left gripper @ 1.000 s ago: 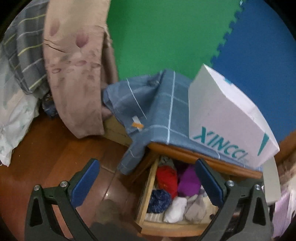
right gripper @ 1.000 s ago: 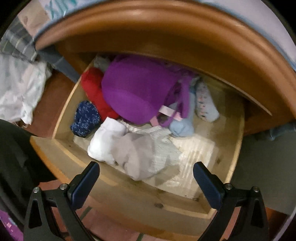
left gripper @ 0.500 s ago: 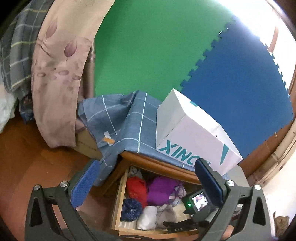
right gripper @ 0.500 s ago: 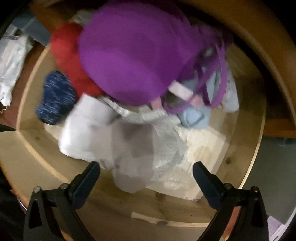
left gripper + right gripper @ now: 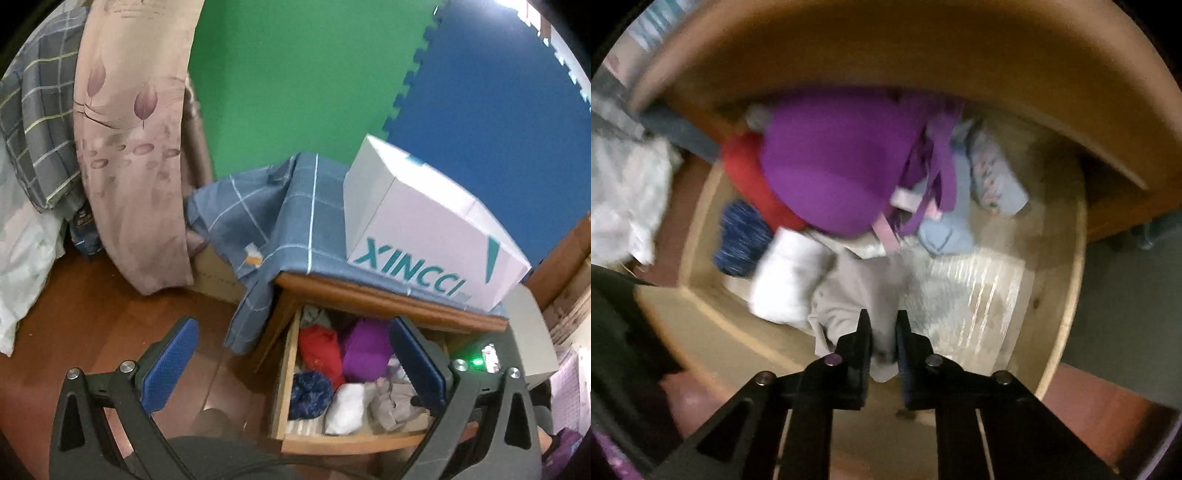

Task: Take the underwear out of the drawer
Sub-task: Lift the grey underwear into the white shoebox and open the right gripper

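Now gripping: right gripper (image 5: pixel 882 325) pinched shut on a fold of the grey underwear (image 5: pixel 857 295), pads pressed into the cloth near the front of the open drawer (image 5: pixel 1067 288). Underwear lying crumpled at the drawer's front, beside a white roll (image 5: pixel 786 280), just below the purple garment (image 5: pixel 842 166), and partly over the clear wrap (image 5: pixel 975 291) on the drawer floor. Left gripper (image 5: pixel 291 365) held back above the floor, jaws wide apart, nothing between them, merely looking on at the drawer from outside. Grasp step judged done; lift-out judged next. Calls for a straight pull upward and toward the front edge, clear of the cabinet top overhanging the drawer's back. Worth watching: purple straps (image 5: pixel 942 166) close by, possibly dragged along; thin fold possibly slipping.
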A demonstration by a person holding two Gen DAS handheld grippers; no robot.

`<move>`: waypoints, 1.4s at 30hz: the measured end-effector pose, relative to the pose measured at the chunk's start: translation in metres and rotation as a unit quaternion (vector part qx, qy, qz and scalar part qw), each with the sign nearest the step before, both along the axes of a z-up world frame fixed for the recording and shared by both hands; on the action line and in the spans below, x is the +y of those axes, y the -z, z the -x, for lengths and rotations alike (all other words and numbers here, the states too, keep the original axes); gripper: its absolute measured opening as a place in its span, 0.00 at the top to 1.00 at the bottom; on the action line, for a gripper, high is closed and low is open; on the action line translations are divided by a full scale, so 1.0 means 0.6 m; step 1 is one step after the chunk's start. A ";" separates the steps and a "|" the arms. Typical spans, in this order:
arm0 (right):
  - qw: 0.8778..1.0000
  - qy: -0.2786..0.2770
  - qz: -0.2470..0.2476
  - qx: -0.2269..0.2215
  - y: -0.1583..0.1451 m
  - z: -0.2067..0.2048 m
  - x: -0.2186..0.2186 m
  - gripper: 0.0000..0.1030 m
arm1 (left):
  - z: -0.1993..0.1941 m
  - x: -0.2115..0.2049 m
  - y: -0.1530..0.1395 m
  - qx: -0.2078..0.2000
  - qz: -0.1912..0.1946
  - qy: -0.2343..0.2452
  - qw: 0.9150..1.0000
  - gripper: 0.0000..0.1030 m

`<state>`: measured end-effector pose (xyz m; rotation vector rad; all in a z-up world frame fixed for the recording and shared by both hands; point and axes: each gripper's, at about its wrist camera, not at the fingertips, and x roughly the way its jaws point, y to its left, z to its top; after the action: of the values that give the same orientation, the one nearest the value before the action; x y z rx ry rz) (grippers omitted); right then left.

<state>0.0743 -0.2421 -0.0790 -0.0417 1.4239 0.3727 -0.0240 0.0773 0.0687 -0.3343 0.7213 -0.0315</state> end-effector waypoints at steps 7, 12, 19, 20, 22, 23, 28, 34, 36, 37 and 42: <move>0.995 0.044 -0.087 -0.020 -0.073 0.028 -0.040 0.90 | -0.016 0.027 0.022 0.026 0.070 -0.010 0.997 0.01; 0.993 0.054 -0.097 -0.041 -0.105 0.035 -0.056 0.90 | 0.004 0.033 0.012 -0.018 0.085 -0.013 0.996 0.01; 0.989 0.059 -0.122 -0.065 -0.165 0.041 -0.068 0.90 | 0.000 0.015 0.010 -0.020 0.072 0.009 0.997 0.01; 0.988 0.055 -0.126 -0.072 -0.182 0.045 -0.067 0.90 | 0.000 0.016 0.010 -0.021 0.073 0.010 0.997 0.01; 0.986 0.047 -0.135 -0.085 -0.221 0.051 -0.067 0.90 | -0.001 0.016 0.010 -0.022 0.072 0.010 0.997 0.01; 0.985 0.043 -0.138 -0.092 -0.239 0.054 -0.067 0.90 | -0.001 0.016 0.011 -0.022 0.074 0.011 0.997 0.01; 0.978 0.023 -0.156 -0.139 -0.356 0.066 -0.067 0.90 | -0.005 0.017 0.014 -0.016 0.085 0.022 0.996 0.01; 0.963 -0.010 -0.168 -0.209 -0.520 0.056 -0.056 0.92 | 0.000 0.005 0.011 -0.021 0.067 0.029 0.997 0.01; 0.958 -0.017 -0.168 -0.232 -0.576 0.036 -0.052 0.92 | -0.001 0.002 0.011 -0.017 0.064 0.032 0.997 0.01; 0.954 -0.021 -0.162 -0.251 -0.610 0.019 -0.048 0.92 | -0.002 0.002 0.011 -0.015 0.064 0.033 0.997 0.01; 0.948 -0.018 -0.140 -0.285 -0.678 -0.073 -0.032 0.92 | -0.002 0.008 0.013 -0.014 0.074 0.029 0.997 0.01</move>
<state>0.1178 -0.2613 0.3275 0.0532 0.7904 0.5410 -0.0225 0.0822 0.0609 -0.4547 0.7017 -0.1443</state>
